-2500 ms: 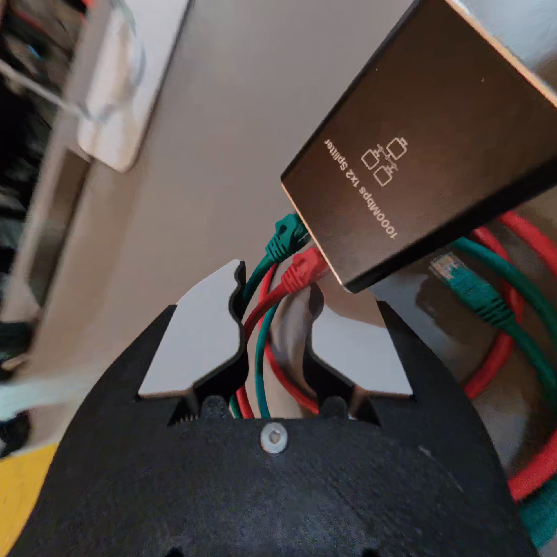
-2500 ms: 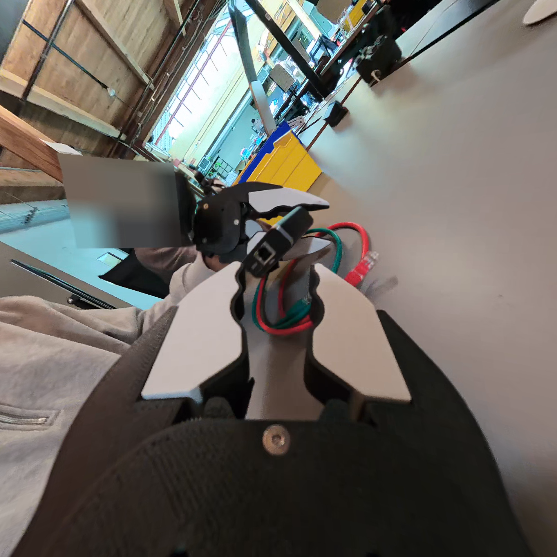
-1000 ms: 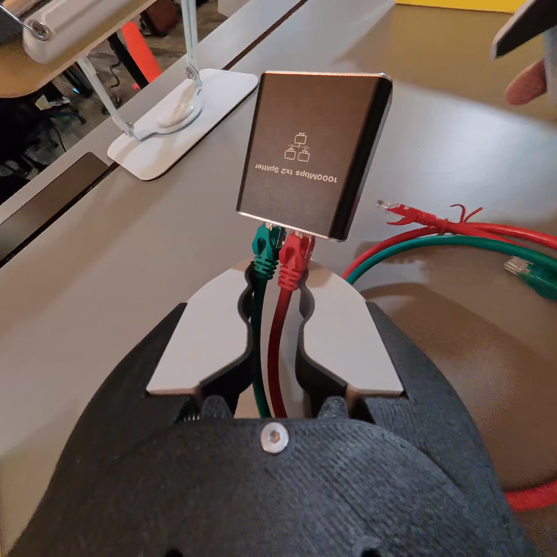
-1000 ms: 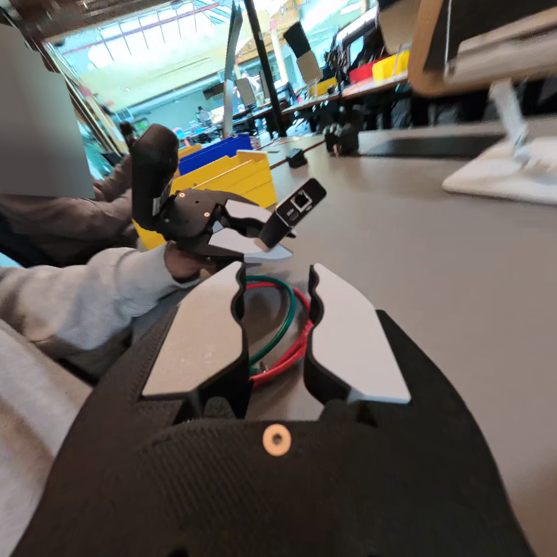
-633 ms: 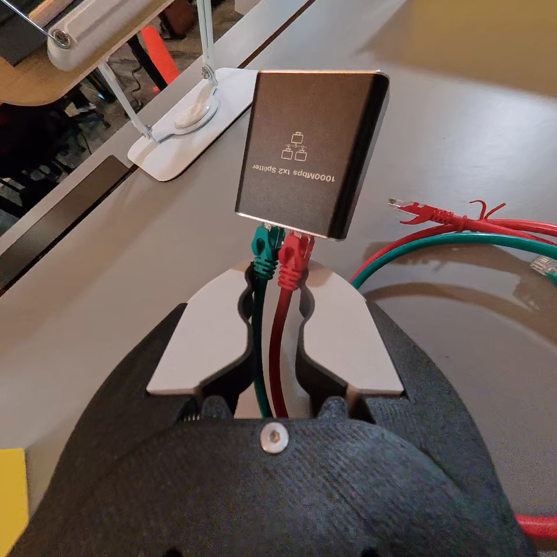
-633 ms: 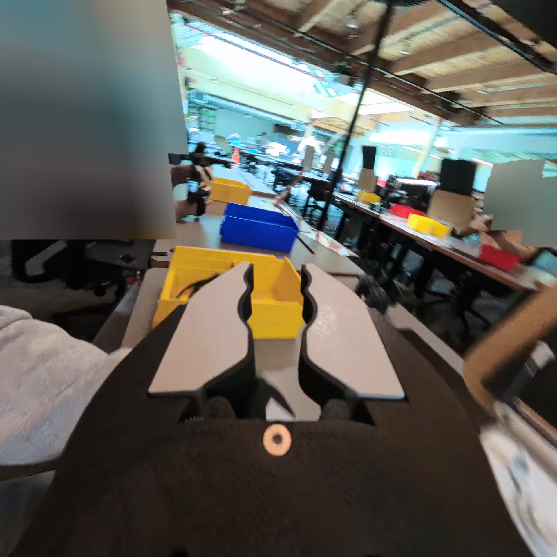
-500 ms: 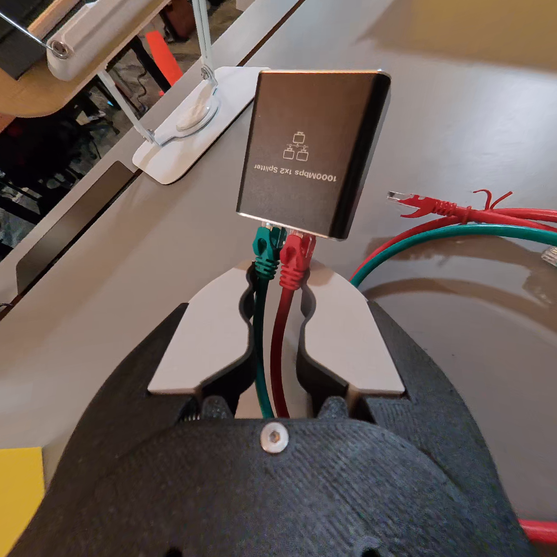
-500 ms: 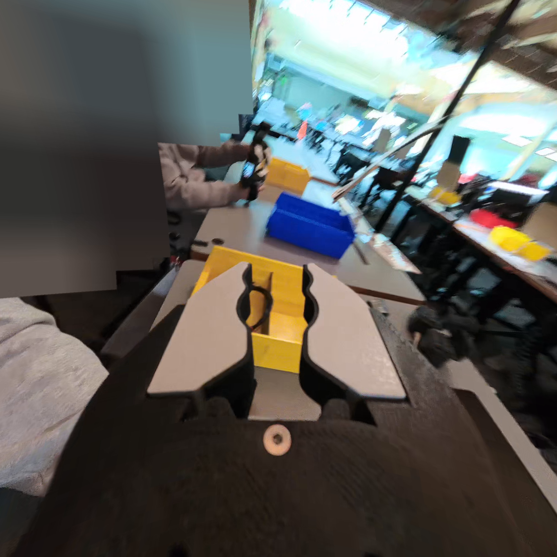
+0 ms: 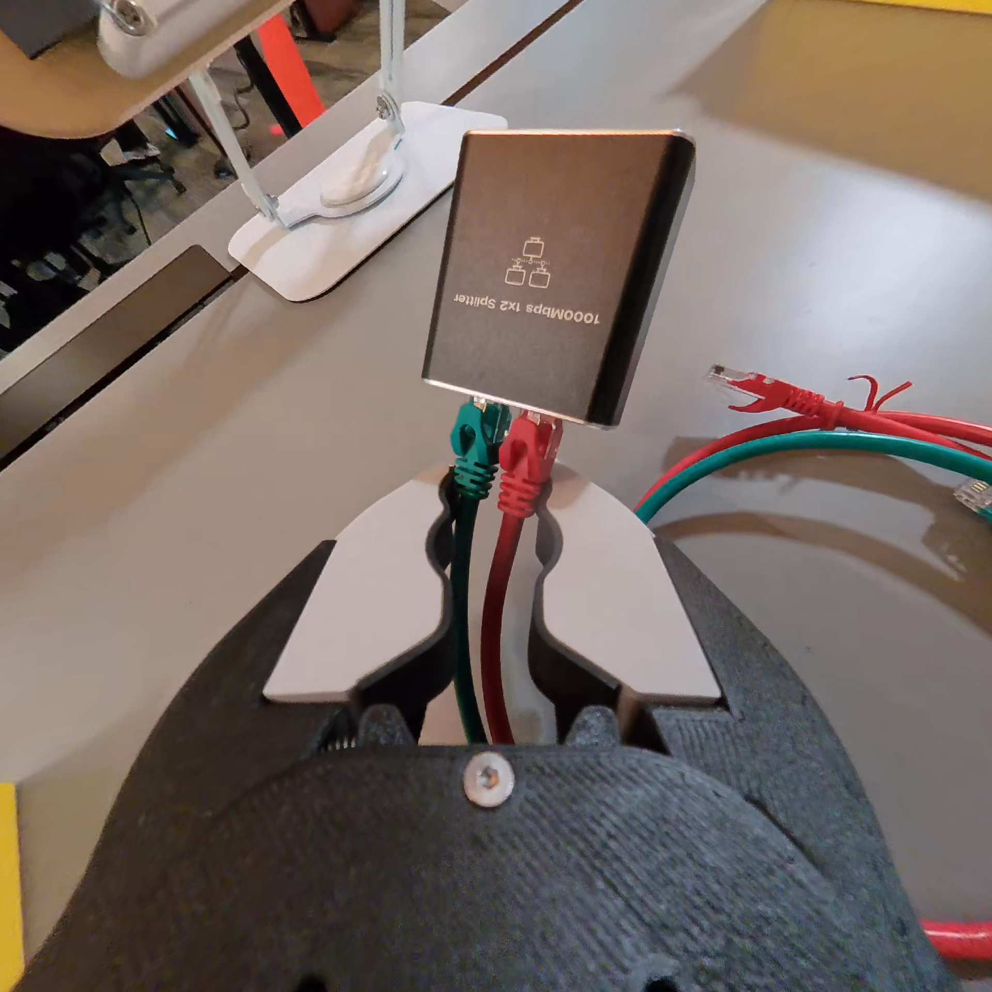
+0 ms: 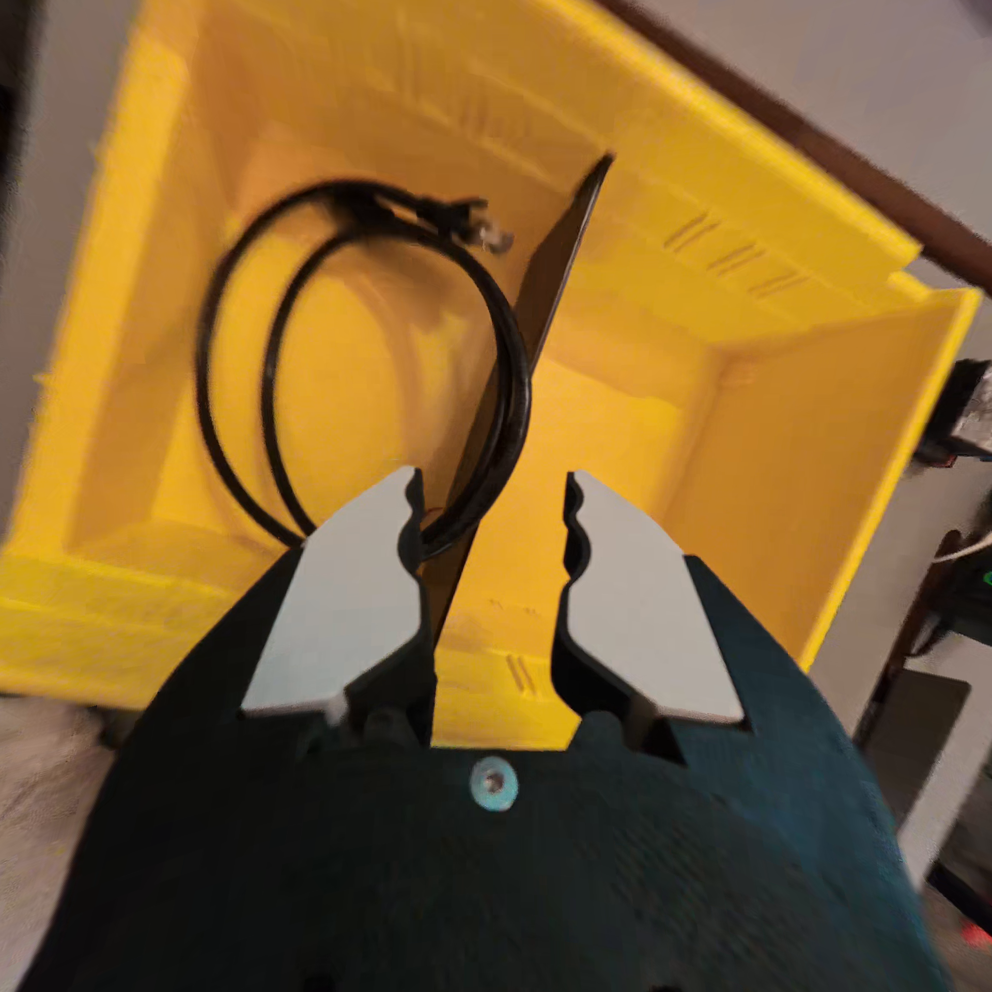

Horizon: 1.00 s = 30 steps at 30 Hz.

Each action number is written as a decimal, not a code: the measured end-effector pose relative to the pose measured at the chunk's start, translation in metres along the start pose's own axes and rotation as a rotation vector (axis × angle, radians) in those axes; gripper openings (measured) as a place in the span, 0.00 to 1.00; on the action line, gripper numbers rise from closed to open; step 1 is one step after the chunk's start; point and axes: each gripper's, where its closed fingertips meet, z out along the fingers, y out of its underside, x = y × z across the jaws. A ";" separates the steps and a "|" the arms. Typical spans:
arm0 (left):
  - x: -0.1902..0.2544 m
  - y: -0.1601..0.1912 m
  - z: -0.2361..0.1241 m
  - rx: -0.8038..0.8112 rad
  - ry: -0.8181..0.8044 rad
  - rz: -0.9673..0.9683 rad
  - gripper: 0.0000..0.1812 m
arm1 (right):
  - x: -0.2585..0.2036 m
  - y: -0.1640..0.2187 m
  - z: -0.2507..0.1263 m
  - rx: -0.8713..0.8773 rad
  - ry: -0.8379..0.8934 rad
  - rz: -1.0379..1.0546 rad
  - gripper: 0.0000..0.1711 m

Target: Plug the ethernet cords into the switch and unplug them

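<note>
while held above the table (image 9: 161, 537), switch (image 9: 547, 263) is carried by green cord (image 9: 462, 580) and red cord (image 9: 496, 580) clamped in left gripper (image 9: 491, 499) | right gripper (image 10: 491, 494) spread wide, empty, over yellow bin (image 10: 805, 376) | black cord (image 10: 349, 333) lies inside bin

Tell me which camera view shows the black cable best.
The right wrist view: the black cable lies coiled in the yellow bin, beside a dark divider, though blurred. The left wrist view shows none of it, only the green and red cords plugged into the switch.
</note>
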 end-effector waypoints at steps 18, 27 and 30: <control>0.011 0.003 0.001 -0.023 0.001 0.077 0.14 | 0.060 0.006 -0.278 0.561 0.384 0.160 0.04; 0.014 0.005 0.003 -0.041 -0.006 0.112 0.14 | 0.016 0.226 -0.430 0.770 0.832 0.558 0.03; 0.015 0.007 0.004 -0.054 -0.005 0.127 0.14 | -0.016 0.319 -0.436 0.576 0.991 0.692 0.03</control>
